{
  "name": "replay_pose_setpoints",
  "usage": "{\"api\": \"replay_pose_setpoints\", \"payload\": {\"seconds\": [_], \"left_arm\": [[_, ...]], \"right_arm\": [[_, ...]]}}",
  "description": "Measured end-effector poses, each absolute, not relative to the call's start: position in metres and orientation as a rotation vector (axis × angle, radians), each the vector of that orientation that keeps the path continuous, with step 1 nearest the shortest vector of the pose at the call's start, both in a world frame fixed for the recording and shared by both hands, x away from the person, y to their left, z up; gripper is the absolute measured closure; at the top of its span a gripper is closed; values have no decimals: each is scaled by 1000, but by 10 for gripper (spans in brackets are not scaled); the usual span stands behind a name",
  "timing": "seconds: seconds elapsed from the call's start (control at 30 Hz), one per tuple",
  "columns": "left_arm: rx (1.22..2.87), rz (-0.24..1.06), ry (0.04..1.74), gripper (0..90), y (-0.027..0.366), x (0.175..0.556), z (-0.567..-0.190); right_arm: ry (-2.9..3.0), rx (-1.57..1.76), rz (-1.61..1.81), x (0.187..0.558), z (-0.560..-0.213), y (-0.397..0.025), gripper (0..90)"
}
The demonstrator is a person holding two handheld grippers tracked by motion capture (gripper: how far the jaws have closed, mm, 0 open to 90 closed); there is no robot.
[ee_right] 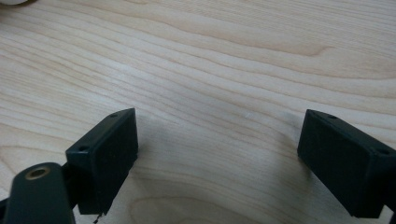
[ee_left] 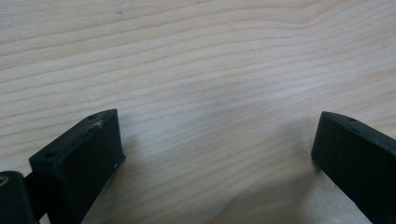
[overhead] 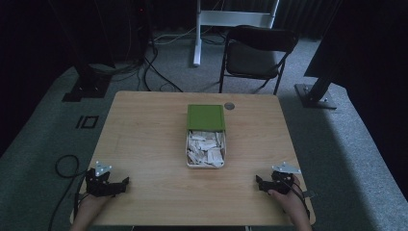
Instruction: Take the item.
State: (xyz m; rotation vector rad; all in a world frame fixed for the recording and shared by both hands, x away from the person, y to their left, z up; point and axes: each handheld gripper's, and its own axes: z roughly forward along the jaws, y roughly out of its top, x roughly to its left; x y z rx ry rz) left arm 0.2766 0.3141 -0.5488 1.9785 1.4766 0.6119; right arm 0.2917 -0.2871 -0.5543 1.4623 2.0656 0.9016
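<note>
We note a wooden table [overhead: 144, 144] with a white box [overhead: 206, 150] near its middle, full of white scraps of paper [overhead: 207, 148]. Its green lid [overhead: 206, 117] lies flat just behind it, touching the box's far edge. A small dark round disc [overhead: 229, 106] sits just beside the lid's far right corner.

Left gripper [overhead: 126, 183] rests at the near left corner of the table, held in the left hand [overhead: 94, 204]; well apart from the box. In the left gripper view [ee_left: 217, 140] we see its jaws spread wide over bare wood grain, nothing between them.

Right gripper [overhead: 258, 181] sits at the near right corner, right hand [overhead: 286, 199] on it (grey plate on top). The right gripper view [ee_right: 217, 137] shows its jaws likewise wide apart, empty, low over the tabletop.

Behind the table, a black folding chair [overhead: 257, 53] stands on grey carpet [overhead: 337, 144].
</note>
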Motion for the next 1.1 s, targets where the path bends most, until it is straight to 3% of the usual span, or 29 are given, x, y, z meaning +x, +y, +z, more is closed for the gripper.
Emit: {"api": "replay_pose_setpoints", "payload": {"seconds": [1.1], "left_arm": [[1984,608,1468,26,315,277,-549]], "right_arm": [[2036,1496,882,293,-554,-285,121]]}}
